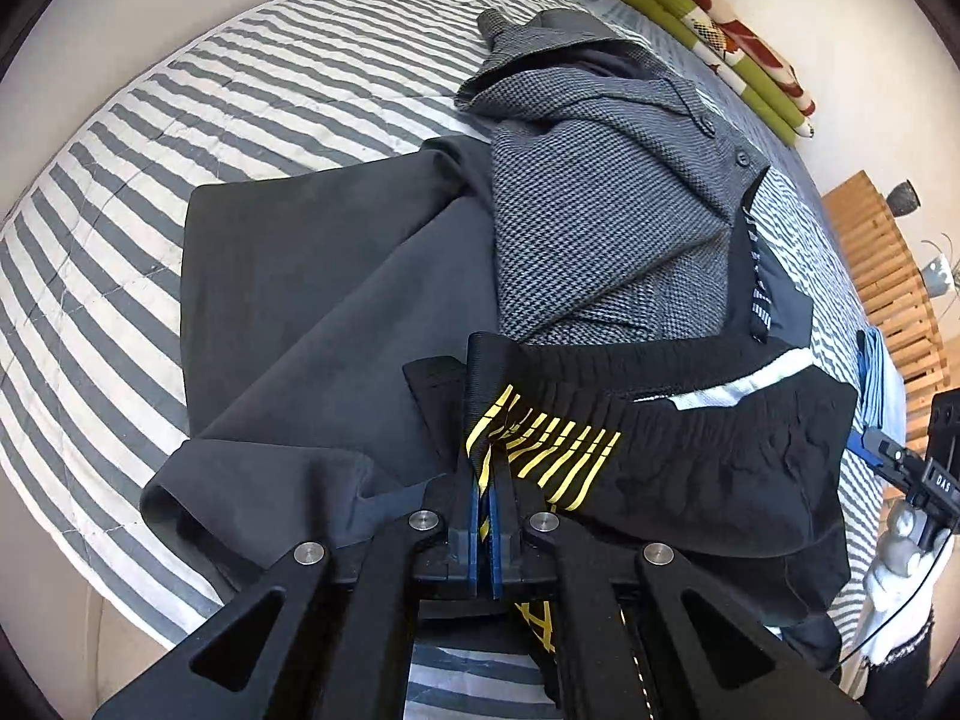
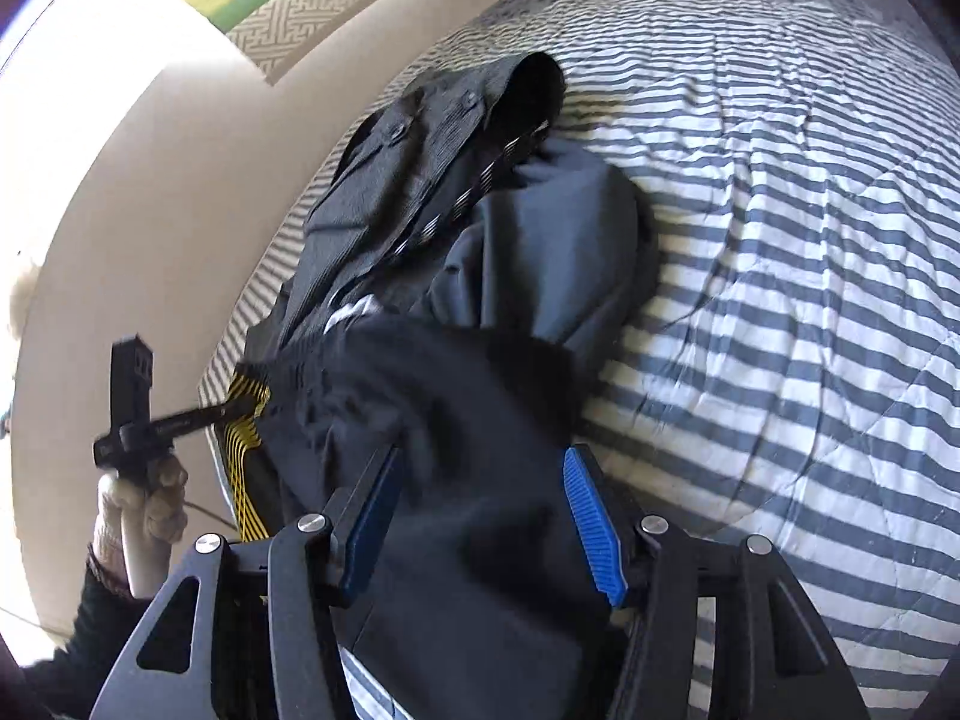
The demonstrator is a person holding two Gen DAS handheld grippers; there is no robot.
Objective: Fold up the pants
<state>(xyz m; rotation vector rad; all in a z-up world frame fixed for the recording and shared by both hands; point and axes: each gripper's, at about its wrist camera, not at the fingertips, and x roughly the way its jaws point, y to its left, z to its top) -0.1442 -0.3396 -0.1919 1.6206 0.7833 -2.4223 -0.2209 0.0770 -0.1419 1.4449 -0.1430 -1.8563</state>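
Since the left gripper (image 1: 487, 516) pinches shut on the waistband of the black pants (image 1: 708, 468), right at the yellow-striped patch (image 1: 546, 450), best to keep that corner taut and level. Across the waistband, right gripper (image 2: 480, 516) with jaws parted, blue pads (image 2: 591, 516) either side of the dark cloth but not pressing on it (looks like a grip not yet made, or just let go). Should close there on the far corner before any lifting, so the waist hangs square between both hands.

Just beyond the pants, a heap: dark grey trousers (image 1: 312, 300) spread flat, a houndstooth jacket (image 1: 600, 210) lying over them. Risky to drag the black pants across this pile; better lifted clear.

Further out, plenty of bare striped bedspread (image 1: 210, 90) to the left in the left wrist view for laying the pants out. Near edge of the bed close under both grippers; a wooden slatted piece (image 1: 888, 300) beside the bed on the right, folded green bedding (image 1: 720, 42) at the far end.
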